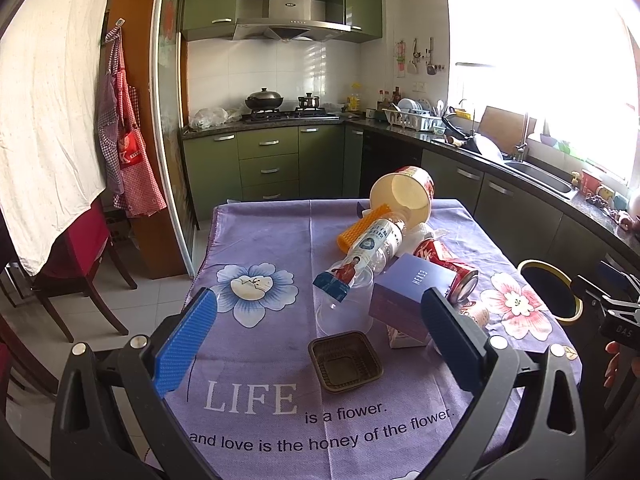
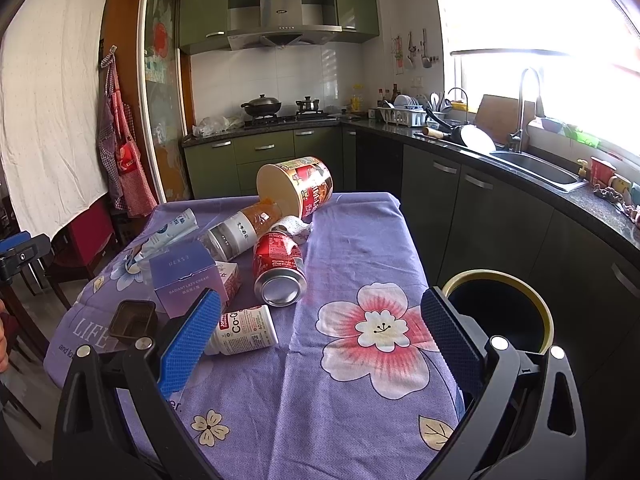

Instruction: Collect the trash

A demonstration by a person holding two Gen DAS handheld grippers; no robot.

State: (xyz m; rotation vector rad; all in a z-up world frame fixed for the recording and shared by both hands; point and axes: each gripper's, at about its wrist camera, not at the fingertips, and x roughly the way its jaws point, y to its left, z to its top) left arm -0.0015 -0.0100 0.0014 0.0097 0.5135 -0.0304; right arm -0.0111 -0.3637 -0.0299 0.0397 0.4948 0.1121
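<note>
Left gripper (image 1: pixel 320 344) and right gripper (image 2: pixel 320 336): both spread wide, empty. On the purple floral tablecloth (image 2: pixel 360 240), near to far: one brown square plastic tray (image 1: pixel 345 361), one white pill bottle (image 2: pixel 244 330), one lavender cardboard box (image 2: pixel 184 276), one dented red can (image 2: pixel 278 268), one clear plastic bottle (image 2: pixel 240 232), one tipped paper tub (image 2: pixel 298 186). One black gold-rimmed bin (image 2: pixel 500 312) stands beside the table.

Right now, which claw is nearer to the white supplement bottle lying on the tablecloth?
Right. The right claw hangs open with its left finger almost over the white supplement bottle. The left claw is open over the brown tray, the bottle beyond its right finger.
</note>
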